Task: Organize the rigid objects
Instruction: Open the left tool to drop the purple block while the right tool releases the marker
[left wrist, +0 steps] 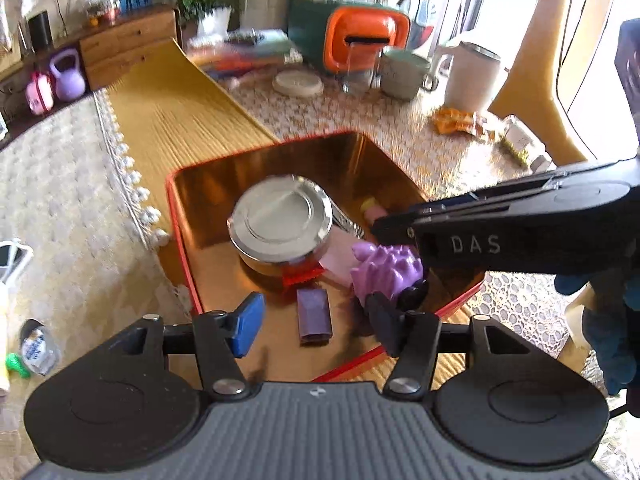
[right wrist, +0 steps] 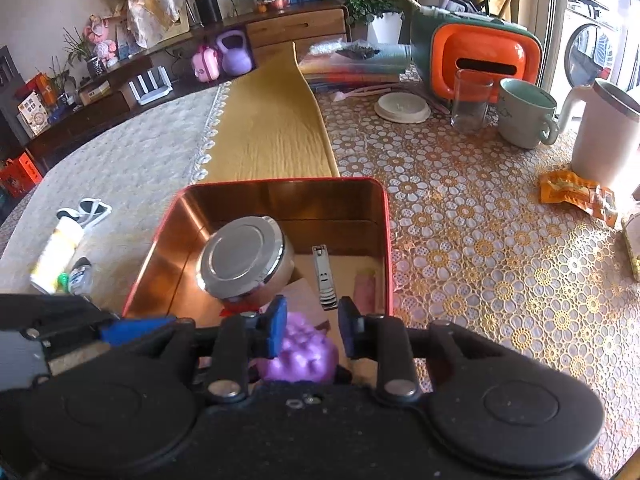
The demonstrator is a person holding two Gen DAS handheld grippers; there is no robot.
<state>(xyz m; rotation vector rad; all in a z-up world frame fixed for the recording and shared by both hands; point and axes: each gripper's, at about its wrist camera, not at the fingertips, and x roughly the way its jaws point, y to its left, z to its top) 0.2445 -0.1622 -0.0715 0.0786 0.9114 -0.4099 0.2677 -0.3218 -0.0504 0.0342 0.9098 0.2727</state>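
Note:
A red-rimmed gold tin box [left wrist: 180, 240] [right wrist: 386, 232] holds a round silver-lidded tin [left wrist: 280, 220] [right wrist: 242, 256], a nail clipper [right wrist: 322, 276], a small purple packet [left wrist: 314, 316] and a purple spiky toy [left wrist: 386, 270] [right wrist: 300, 356]. My left gripper [left wrist: 316, 328] is open over the box's near edge, empty. My right gripper [right wrist: 312, 330] is open above the purple toy, its fingers apart on either side; it also shows from the side in the left wrist view [left wrist: 500, 224]. The toy lies in the box.
On the floral tablecloth stand a glass [right wrist: 470, 100], a green mug [right wrist: 524, 114], a white jug [right wrist: 604, 132], a white lid [right wrist: 402, 106], an orange-green case [right wrist: 480, 52] and an orange snack packet [right wrist: 576, 192]. Left on the cream cloth lie sunglasses [right wrist: 86, 210] and a bottle [right wrist: 56, 256].

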